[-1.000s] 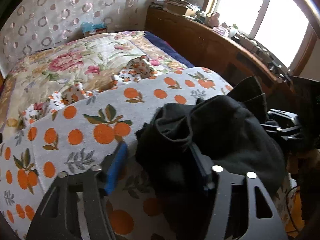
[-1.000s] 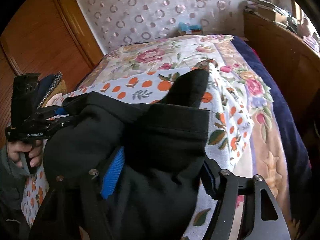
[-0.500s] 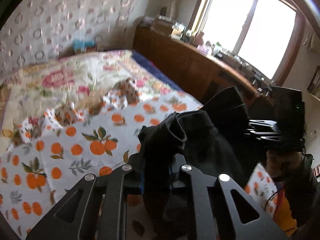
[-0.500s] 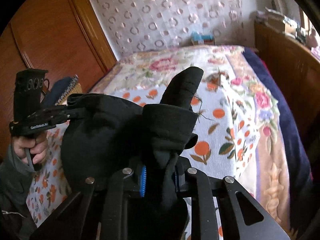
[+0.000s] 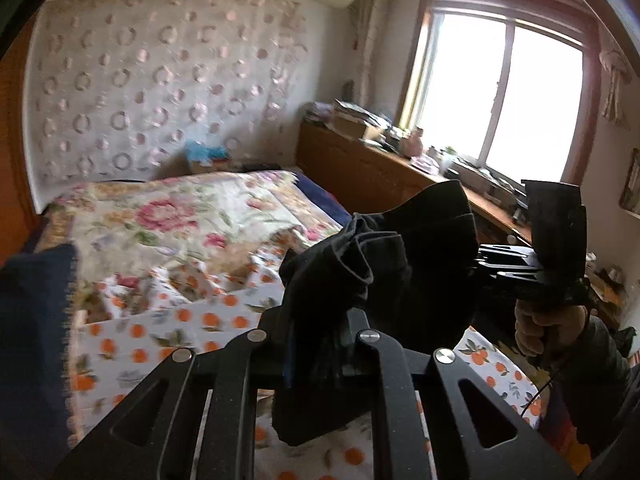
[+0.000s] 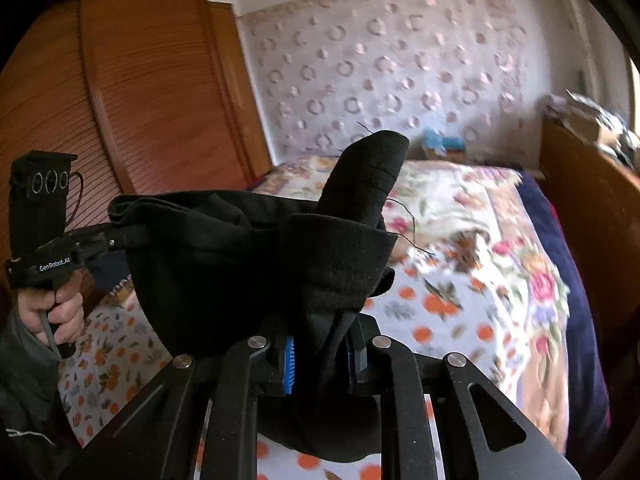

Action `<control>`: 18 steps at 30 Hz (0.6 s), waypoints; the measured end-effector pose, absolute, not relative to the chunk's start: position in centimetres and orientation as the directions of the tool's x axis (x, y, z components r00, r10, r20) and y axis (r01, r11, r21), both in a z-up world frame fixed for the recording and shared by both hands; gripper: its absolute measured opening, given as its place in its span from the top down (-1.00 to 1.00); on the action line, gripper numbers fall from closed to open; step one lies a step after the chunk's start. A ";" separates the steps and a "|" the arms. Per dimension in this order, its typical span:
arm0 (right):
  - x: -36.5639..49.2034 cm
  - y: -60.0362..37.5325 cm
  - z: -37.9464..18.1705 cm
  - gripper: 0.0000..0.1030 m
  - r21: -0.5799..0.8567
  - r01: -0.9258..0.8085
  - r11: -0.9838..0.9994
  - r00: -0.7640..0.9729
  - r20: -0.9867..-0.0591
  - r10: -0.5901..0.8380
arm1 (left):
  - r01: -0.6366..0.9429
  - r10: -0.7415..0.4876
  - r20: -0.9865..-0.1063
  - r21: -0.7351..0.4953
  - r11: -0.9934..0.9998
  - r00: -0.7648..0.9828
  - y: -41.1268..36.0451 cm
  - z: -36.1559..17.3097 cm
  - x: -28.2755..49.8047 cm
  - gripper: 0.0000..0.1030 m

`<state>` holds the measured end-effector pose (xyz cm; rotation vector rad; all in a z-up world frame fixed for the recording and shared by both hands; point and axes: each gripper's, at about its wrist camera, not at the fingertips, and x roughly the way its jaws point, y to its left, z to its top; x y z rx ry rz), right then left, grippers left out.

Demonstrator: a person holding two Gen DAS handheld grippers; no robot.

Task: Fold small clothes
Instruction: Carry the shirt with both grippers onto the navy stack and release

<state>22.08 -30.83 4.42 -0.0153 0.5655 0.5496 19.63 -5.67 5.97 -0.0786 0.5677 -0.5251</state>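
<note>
A small black garment [image 5: 404,272] hangs bunched in the air above the bed, stretched between both grippers. My left gripper [image 5: 316,344] is shut on one bunched edge of it, with cloth drooping below the fingers. In the right wrist view my right gripper [image 6: 320,356] is shut on the other edge of the black garment [image 6: 240,264], its blue pads [image 6: 289,364] pressing the fabric. One loose flap sticks up above the hem. Each hand-held gripper shows in the other's view: the right one [image 5: 480,268] and the left one [image 6: 116,236], both with tips buried in the cloth.
Below lies the bed with an orange-print cloth [image 5: 168,332] over a floral quilt [image 6: 460,200]. A wooden dresser [image 5: 380,168] with clutter runs under the window on the right. A wooden wardrobe [image 6: 140,100] stands left. A dark blue cushion [image 5: 32,340] sits at the left edge.
Both grippers went from open around the black garment to shut on it. They then rose and tilted up, lifting the garment off the orange-print cloth.
</note>
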 end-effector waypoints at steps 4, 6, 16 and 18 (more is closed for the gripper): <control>23.1 -28.2 4.7 0.65 0.104 -0.554 0.826 0.689 -0.500 0.525 | 0.391 -0.429 -0.481 -0.182 0.902 0.765 -2.3 6.7 18.5 0.72; 23.9 -26.6 4.8 0.65 0.094 -0.584 0.806 0.675 -0.496 0.547 | 0.367 -0.405 -0.475 -0.176 0.913 0.781 -0.8 6.7 18.0 0.72; 28.8 -19.0 6.3 0.65 0.013 -0.713 0.701 0.602 -0.502 0.621 | 0.216 -0.271 -0.424 -0.174 0.961 0.864 7.2 7.0 15.3 0.72; 29.7 -16.8 7.2 0.65 -0.017 -0.741 0.672 0.588 -0.501 0.635 | 0.180 -0.242 -0.404 -0.185 0.966 0.882 9.0 7.0 14.7 0.72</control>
